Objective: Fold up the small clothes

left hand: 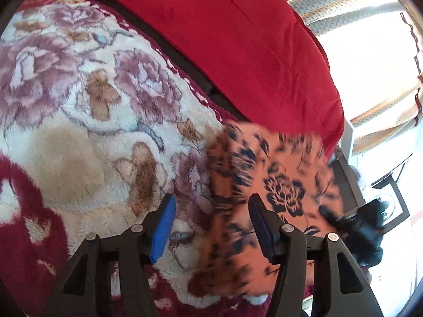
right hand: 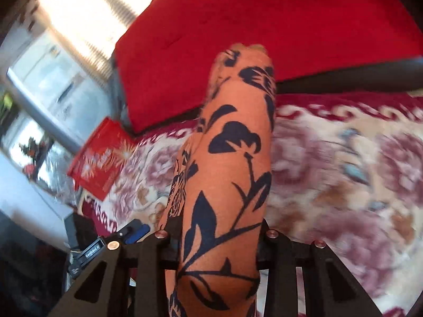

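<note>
Blanket (left hand: 79,137), plush and flowered, spreads widest, with a red cushion (left hand: 238,39) along its far edge and bare pile open on the left gripper's side. Orange garment (right hand: 227,174) with dark flowers hangs bunched and lifted above the blanket, clamped between the right gripper's (right hand: 219,227) jaws. In the left wrist view the cloth lies blurred near the blanket's right edge; the left gripper (left hand: 211,211) stands released, jaws apart over cloth and blanket. A red box (right hand: 103,158) sits at the blanket's corner.

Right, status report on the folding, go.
Left gripper open, nothing between its fingers. Right gripper shut on orange cloth with dark floral print, bunched and lifted over plush floral blanket. Nothing in the way.
</note>
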Demonstrator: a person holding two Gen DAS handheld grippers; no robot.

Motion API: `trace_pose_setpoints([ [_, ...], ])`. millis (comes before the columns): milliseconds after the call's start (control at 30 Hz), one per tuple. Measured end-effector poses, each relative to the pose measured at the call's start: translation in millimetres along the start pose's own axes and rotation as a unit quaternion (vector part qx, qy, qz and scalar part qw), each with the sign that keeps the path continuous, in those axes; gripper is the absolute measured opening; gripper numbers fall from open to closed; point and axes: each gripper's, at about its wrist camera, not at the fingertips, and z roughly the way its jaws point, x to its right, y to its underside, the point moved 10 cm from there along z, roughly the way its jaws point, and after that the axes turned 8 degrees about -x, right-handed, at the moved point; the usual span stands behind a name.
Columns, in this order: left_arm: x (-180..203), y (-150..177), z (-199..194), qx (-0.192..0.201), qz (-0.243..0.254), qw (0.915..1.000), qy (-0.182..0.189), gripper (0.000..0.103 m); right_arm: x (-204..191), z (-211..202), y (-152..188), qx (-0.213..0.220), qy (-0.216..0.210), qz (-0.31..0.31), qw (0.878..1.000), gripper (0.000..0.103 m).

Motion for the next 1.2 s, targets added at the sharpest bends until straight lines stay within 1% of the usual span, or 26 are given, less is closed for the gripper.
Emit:
trace_pose_setpoints([
  [33, 2.1, 1.4, 2.2, -0.007, -0.002, 0.9999, 0.009, 0.062, 23.4, -4.6, 3.8, -0.001, 0.003, 0.029, 1.000, 0.038],
  [67, 4.5, 2.9, 4.9, -0.016, -0.003, 0.9996, 0.021, 0.063, 51.4, -0.7, 12.2, -0.013, 0.006, 0.062, 0.998, 0.041],
  [100, 11.8, 5.8, 9.9, -0.032, -0.005, 0.9986, 0.042, 0.063, 71.3, 8.3, 22.5, -0.033, -0.011, 0.085, 0.996, 0.042],
  [133, 15.9, 6.9, 12.3, -0.041, -0.006, 0.9975, 0.057, 0.064, 85.7, 18.7, 32.3, -0.049, -0.042, 0.114, 0.991, 0.051],
  [167, 24.1, 7.5, 14.4, -0.050, -0.005, 0.9961, 0.073, 0.067, 97.9, 24.5, 37.5, -0.048, -0.058, 0.144, 0.987, 0.057],
  [200, 30.3, 7.4, 15.1, -0.054, -0.002, 0.9952, 0.081, 0.069, 103.7, 23.6, 40.0, -0.039, -0.070, 0.155, 0.985, 0.057],
  [233, 37.7, 6.8, 16.8, -0.058, 0.004, 0.9944, 0.088, 0.076, 104.1, 19.1, 39.6, -0.026, -0.095, 0.156, 0.983, 0.058],
  [267, 44.4, 5.8, 20.2, -0.064, 0.010, 0.9936, 0.093, 0.081, 103.6, 15.6, 38.6, -0.018, -0.105, 0.153, 0.982, 0.062],
  [300, 50.8, 4.6, 25.2, -0.073, 0.017, 0.9927, 0.095, 0.082, 103.1, 13.2, 37.3, -0.013, -0.109, 0.150, 0.983, 0.063],
  [367, 60.3, 3.4, 40.4, -0.091, 0.022, 0.9913, 0.093, 0.082, 100.8, 11.5, 33.9, -0.016, -0.116, 0.140, 0.983, 0.064],
  [400, 66.3, 3.0, 48.4, -0.101, 0.025, 0.9900, 0.095, 0.082, 105.8, 7.9, 32.6, -0.017, -0.116, 0.139, 0.983, 0.064],
  [467, 69.3, 3.0, 61.8, -0.114, 0.025, 0.9886, 0.096, 0.082, 105.8, 11.7, 30.8, -0.017, -0.118, 0.140, 0.983, 0.064],
  [500, 67.5, 0.7, 69.8, -0.119, 0.028, 0.9887, 0.087, 0.082, 102.8, 15.8, 30.8, -0.017, -0.120, 0.142, 0.982, 0.064],
  [567, 53.5, 2.8, 86.4, -0.134, 0.024, 0.9894, 0.050, 0.082, 104.1, 16.9, 30.3, -0.018, -0.128, 0.140, 0.982, 0.064],
  [600, 46.5, 7.2, 93.7, -0.148, 0.019, 0.9881, 0.039, 0.082, 104.4, 19.9, 31.4, -0.019, -0.128, 0.138, 0.982, 0.064],
  [633, 43.0, 9.6, 96.2, -0.153, 0.015, 0.9875, 0.036, 0.082, 102.2, 22.2, 31.6, -0.021, -0.128, 0.136, 0.982, 0.064],
  [767, 44.8, 8.8, 90.5, -0.140, 0.018, 0.9890, 0.046, 0.082, 96.4, 28.5, 34.3, -0.028, -0.129, 0.127, 0.983, 0.064],
  [800, 44.9, 11.3, 95.6, -0.153, 0.016, 0.9871, 0.045, 0.081, 96.8, 32.0, 33.2, -0.029, -0.130, 0.125, 0.983, 0.064],
  [833, 45.0, 13.9, 101.0, -0.164, 0.014, 0.9852, 0.047, 0.066, 96.0, 34.7, 32.2, -0.030, -0.131, 0.123, 0.983, 0.064],
  [867, 45.5, 17.3, 106.5, -0.177, 0.013, 0.9830, 0.048, 0.046, 95.2, 36.7, 31.6, -0.031, -0.131, 0.121, 0.983, 0.064],
  [900, 46.5, 17.9, 111.4, -0.181, 0.014, 0.9823, 0.045, 0.043, 93.9, 37.8, 30.9, -0.032, -0.130, 0.118, 0.984, 0.064],
  [933, 48.0, 16.5, 111.9, -0.176, 0.017, 0.9831, 0.046, 0.037, 89.2, 40.8, 29.5, -0.034, -0.126, 0.109, 0.985, 0.061],
  [967, 50.2, 15.3, 110.5, -0.174, 0.019, 0.9834, 0.049, 0.033, 86.9, 43.9, 29.5, -0.041, -0.108, 0.095, 0.989, 0.051],
  [1033, 57.4, 12.6, 105.5, -0.162, 0.035, 0.9854, 0.041, 0.029, 82.6, 45.8, 28.4, -0.049, -0.086, 0.078, 0.992, 0.043],
  [1100, 75.1, 8.8, 98.1, -0.143, 0.070, 0.9868, 0.032, 0.028, 71.7, 38.5, 23.4, -0.048, -0.056, 0.044, 0.996, 0.040],
  [1200, 110.1, 0.2, 89.7, -0.119, 0.102, 0.9865, 0.047, 0.028, 52.6, 12.9, 7.5, -0.021, -0.033, 0.002, 0.999, 0.038],
])
